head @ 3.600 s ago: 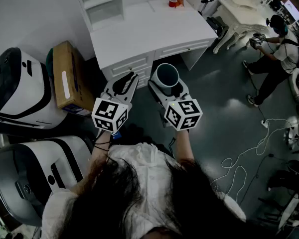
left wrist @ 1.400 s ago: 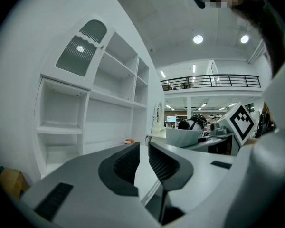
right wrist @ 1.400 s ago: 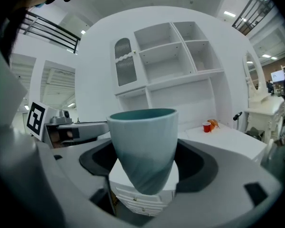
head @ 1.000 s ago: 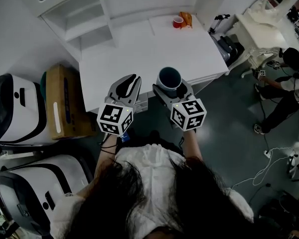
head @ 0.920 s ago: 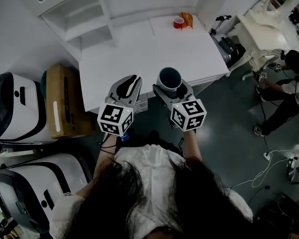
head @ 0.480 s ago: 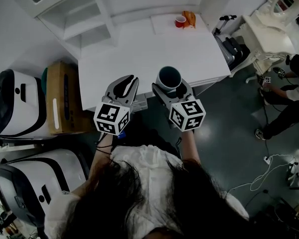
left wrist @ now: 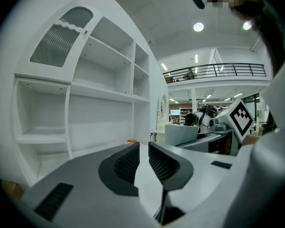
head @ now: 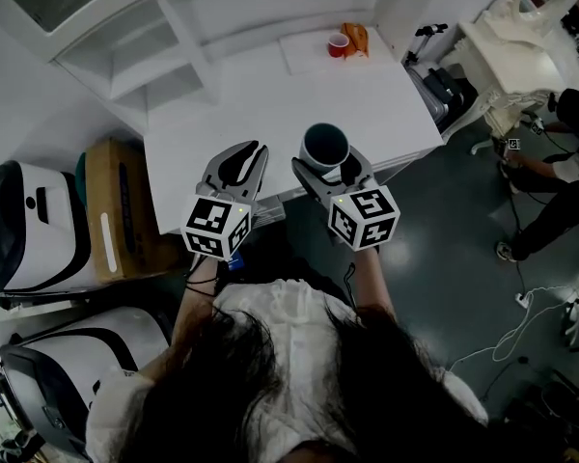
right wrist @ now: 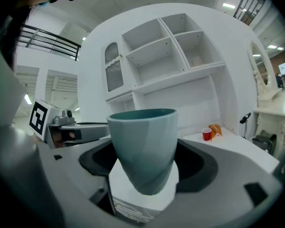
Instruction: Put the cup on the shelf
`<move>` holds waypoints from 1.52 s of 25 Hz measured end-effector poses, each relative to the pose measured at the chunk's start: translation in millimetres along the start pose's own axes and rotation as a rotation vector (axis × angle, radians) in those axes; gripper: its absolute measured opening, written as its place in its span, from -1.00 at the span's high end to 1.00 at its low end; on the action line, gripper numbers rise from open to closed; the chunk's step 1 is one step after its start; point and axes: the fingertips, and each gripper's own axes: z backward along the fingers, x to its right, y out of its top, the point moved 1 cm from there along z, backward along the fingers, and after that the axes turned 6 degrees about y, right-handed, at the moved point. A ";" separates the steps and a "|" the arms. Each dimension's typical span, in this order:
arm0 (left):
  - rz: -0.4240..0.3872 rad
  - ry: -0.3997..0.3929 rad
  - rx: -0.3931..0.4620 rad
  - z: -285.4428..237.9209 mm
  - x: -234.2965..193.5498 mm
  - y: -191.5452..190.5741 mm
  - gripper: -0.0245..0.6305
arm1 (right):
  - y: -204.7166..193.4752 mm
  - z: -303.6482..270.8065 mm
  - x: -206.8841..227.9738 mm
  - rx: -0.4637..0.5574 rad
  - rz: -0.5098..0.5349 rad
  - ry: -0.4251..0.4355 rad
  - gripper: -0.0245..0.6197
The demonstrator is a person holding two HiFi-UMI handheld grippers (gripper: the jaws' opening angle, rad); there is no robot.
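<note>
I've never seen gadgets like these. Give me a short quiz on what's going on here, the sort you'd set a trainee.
1. True or false: the left gripper has something between its fingers.
2. What is the right gripper shut on? A) a bottle B) a teal cup C) a box
3. Which small thing stands at the back of the white desk, beside the orange object?

Key
1. False: its fingers are together with nothing between them.
2. B.
3. A small red cup.
</note>
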 end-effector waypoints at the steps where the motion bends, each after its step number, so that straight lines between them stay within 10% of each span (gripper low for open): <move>1: -0.002 -0.006 0.004 -4.1 -3.1 1.9 0.71 | 3.3 -4.4 2.7 -0.001 0.008 -0.001 -0.17; 15: -0.029 -0.087 0.058 -68.6 -64.2 36.1 0.71 | 89.4 -95.8 41.7 0.043 0.144 -0.015 -0.17; 38: -0.078 -0.092 0.155 -122.5 -132.4 111.4 0.71 | 375.5 -230.1 57.8 0.203 0.369 0.155 -0.17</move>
